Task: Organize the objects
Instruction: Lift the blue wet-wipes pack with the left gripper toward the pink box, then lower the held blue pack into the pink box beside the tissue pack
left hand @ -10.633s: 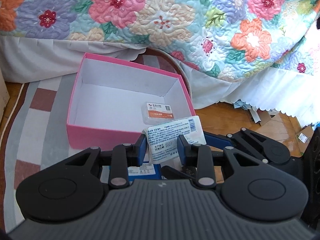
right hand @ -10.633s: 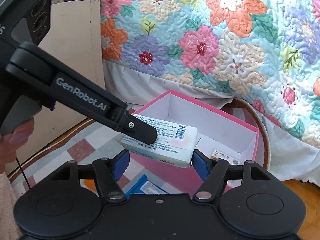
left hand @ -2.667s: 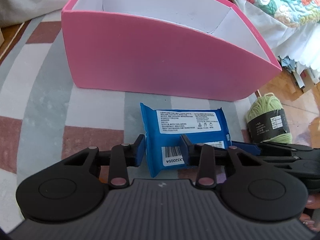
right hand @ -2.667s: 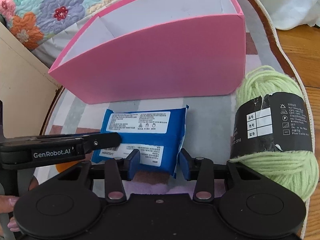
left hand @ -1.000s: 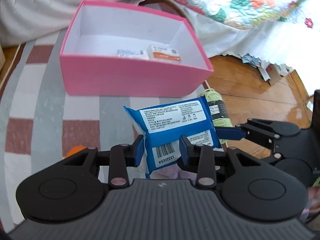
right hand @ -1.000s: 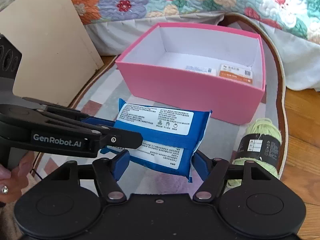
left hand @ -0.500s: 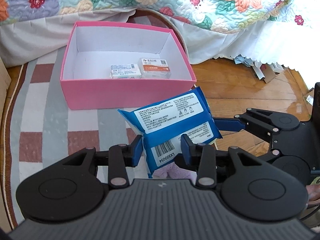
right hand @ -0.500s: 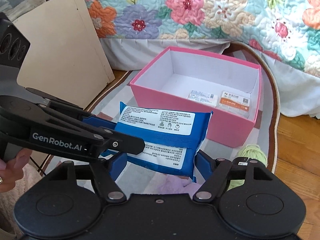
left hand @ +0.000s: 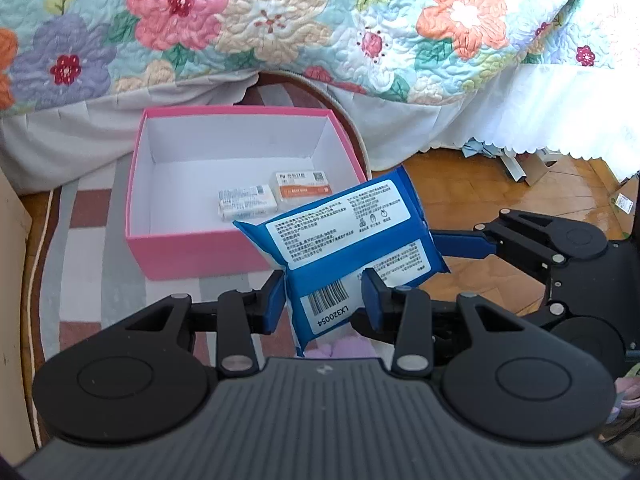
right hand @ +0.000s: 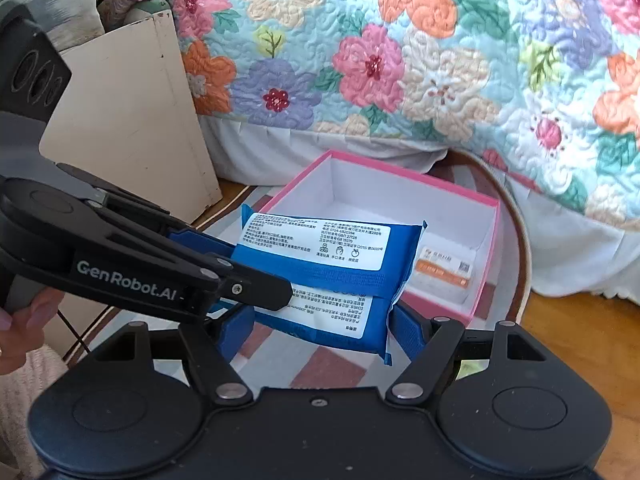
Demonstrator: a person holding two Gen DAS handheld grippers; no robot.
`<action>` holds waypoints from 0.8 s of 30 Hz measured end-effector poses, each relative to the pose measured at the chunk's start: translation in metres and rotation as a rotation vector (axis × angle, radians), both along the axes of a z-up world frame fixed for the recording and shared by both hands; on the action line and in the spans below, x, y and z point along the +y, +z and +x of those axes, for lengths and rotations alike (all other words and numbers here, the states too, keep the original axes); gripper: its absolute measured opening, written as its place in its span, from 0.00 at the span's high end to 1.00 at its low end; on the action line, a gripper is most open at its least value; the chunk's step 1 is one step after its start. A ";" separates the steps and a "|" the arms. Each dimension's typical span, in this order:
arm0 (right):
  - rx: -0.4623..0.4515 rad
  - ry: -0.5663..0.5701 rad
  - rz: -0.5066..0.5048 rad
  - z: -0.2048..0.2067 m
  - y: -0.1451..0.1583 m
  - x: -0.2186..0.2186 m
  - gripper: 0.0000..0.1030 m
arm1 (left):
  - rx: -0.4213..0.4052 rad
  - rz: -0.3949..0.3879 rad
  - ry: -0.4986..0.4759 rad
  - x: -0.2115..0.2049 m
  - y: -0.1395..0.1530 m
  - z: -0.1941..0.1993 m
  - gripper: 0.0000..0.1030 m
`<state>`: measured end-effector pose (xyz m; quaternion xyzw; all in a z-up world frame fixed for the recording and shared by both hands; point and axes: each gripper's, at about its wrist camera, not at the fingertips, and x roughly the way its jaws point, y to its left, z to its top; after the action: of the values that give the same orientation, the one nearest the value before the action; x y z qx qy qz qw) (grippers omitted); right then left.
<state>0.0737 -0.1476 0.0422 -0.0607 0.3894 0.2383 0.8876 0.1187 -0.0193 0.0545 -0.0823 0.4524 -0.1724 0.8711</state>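
A blue wipes pack (left hand: pixel 344 236) with white labels hangs in the air, just in front of and above the pink box (left hand: pixel 192 248). My left gripper (left hand: pixel 322 300) is shut on its barcode end. My right gripper (right hand: pixel 320 332) is shut across the pack's width, with a blue pad against each side. In the right wrist view the left gripper's fingers (right hand: pixel 256 292) come in from the left onto the same pack (right hand: pixel 320 248). The pink box (right hand: pixel 486 264) lies open with a white soap-like packet (left hand: pixel 246 204) and an orange-striped small box (left hand: pixel 302 188) inside.
A bed with a floral quilt (left hand: pixel 280 20) and white skirt rises right behind the box. The box sits on a striped rug (left hand: pixel 80 260); a wood floor (left hand: pixel 480 184) lies to the right with paper scraps (left hand: pixel 520 168). A beige board (right hand: pixel 132 120) stands at the left. A hand (right hand: pixel 20 332) holds the left gripper.
Both grippers have risen together with the blue pack still between them. The pink box now looks smaller and lower, and more of the quilt fills the top of both views.
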 end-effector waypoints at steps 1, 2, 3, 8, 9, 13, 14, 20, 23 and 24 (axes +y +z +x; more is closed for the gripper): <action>-0.005 -0.001 -0.004 0.002 0.001 0.000 0.23 | -0.002 0.002 0.001 -0.001 0.001 0.002 0.62; -0.009 -0.001 -0.006 0.004 0.002 0.000 0.23 | -0.003 0.002 0.002 -0.001 0.001 0.006 0.62; -0.012 -0.002 -0.008 0.006 0.003 0.000 0.23 | -0.002 0.002 0.004 -0.001 0.002 0.009 0.62; -0.034 -0.008 -0.002 0.018 0.007 0.000 0.23 | -0.016 0.004 0.003 0.001 0.006 0.023 0.62; -0.038 -0.009 0.004 0.020 0.007 0.000 0.23 | -0.017 0.005 0.005 0.001 0.007 0.026 0.61; -0.050 -0.005 0.008 0.030 0.009 0.001 0.23 | -0.015 0.011 0.011 0.003 0.008 0.038 0.61; -0.053 -0.004 0.006 0.032 0.009 0.002 0.23 | -0.014 0.012 0.011 0.003 0.008 0.041 0.61; -0.042 -0.014 0.009 0.053 0.003 0.000 0.23 | 0.008 0.011 0.014 0.003 0.000 0.065 0.60; -0.025 -0.025 0.022 0.065 -0.002 -0.003 0.23 | 0.025 0.007 0.017 0.002 -0.008 0.080 0.59; -0.019 -0.028 0.027 0.069 -0.004 -0.004 0.23 | 0.032 0.004 0.019 0.002 -0.011 0.085 0.59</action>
<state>0.1431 -0.1516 0.0379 -0.0457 0.3787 0.2303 0.8952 0.2038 -0.0169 0.0436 -0.0876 0.4658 -0.1617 0.8656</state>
